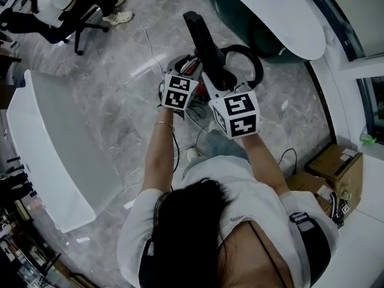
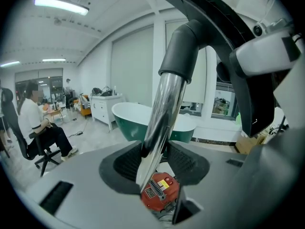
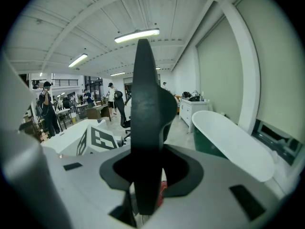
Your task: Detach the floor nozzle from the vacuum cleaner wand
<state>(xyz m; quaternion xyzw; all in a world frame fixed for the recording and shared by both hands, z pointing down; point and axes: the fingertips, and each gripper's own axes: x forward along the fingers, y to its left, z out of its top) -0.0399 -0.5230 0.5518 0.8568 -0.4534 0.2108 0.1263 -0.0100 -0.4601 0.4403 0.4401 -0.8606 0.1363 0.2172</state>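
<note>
Chrome wand (image 2: 164, 113) is clamped between the jaws of the left gripper (image 2: 156, 160), low on the tube, with a red part (image 2: 159, 192) showing beneath; the pads appear to be pressed on both sides of it. Further up, the tube is seen entering a dark grey collar (image 2: 183, 46), so the joint is judged not yet parted. To the right, the black nozzle (image 3: 145, 128) is gripped edge-on by the right gripper (image 3: 150, 173), whose jaws are closed on it. The whole assembly is held up in front of the person, off the floor (image 1: 120, 101), with the two grippers close side by side.

For the step in hand, the wand is best used as the anchor while the nozzle is drawn straight along the tube's line. It should not be bent sideways, since a tilted pull would probably jam the collar. If a release catch is fitted, which cannot be made out, it should be pressed first. The polished tube may slip, so a firm hold is advised there.
</note>
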